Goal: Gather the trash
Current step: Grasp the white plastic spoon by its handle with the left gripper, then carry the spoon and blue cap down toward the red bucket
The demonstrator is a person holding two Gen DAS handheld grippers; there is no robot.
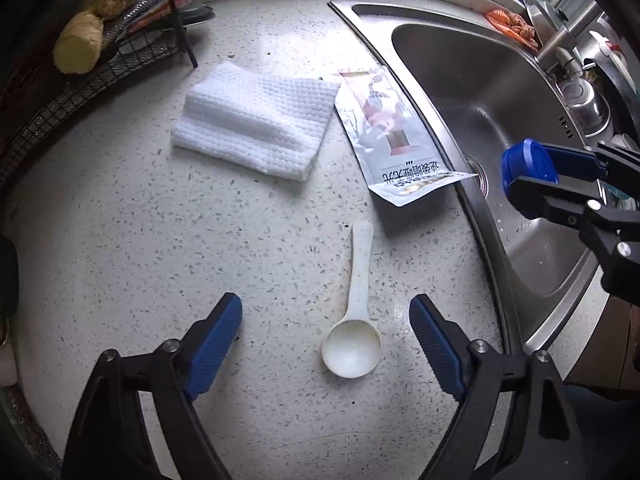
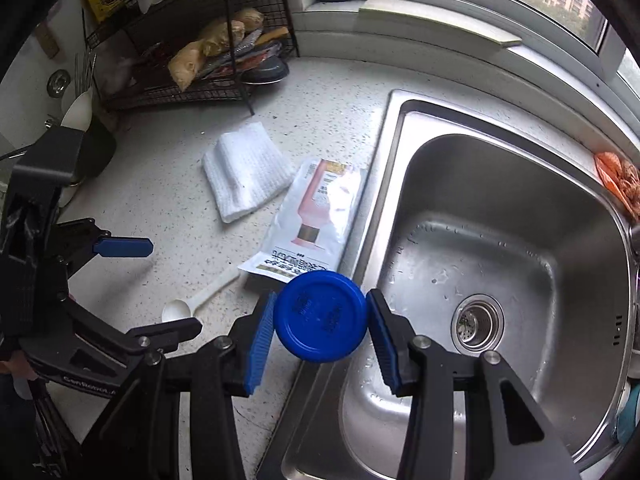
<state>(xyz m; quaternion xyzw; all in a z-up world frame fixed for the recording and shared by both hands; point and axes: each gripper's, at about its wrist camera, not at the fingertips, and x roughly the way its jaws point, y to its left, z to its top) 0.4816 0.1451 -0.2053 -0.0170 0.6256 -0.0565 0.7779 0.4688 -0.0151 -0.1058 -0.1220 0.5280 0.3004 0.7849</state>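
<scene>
- Trash is what this is about, and one piece is already picked up: the blue cap sits squeezed between the pads of the right gripper, carried over the near rim of the sink.
- The left gripper has its fingers spread wide with nothing in them; the white plastic scoop lies on the counter right between the fingertips, untouched as far as I can see.
- Just beyond the scoop's handle lies the printed sachet, one corner hanging over the sink rim; further out from the left fingers sits the folded white paper towel.
- By my reckoning the job is early: one item gripped, the scoop next in line, sachet and towel still lying there. No bin shows in either view.
- The right wrist view alone shows the cap's flat face, the drain, the window and the whole wire rack.
- The left wrist view alone shows the scoop bowl framed by the open fingers, and the cap seen edge-on in the other gripper.
</scene>
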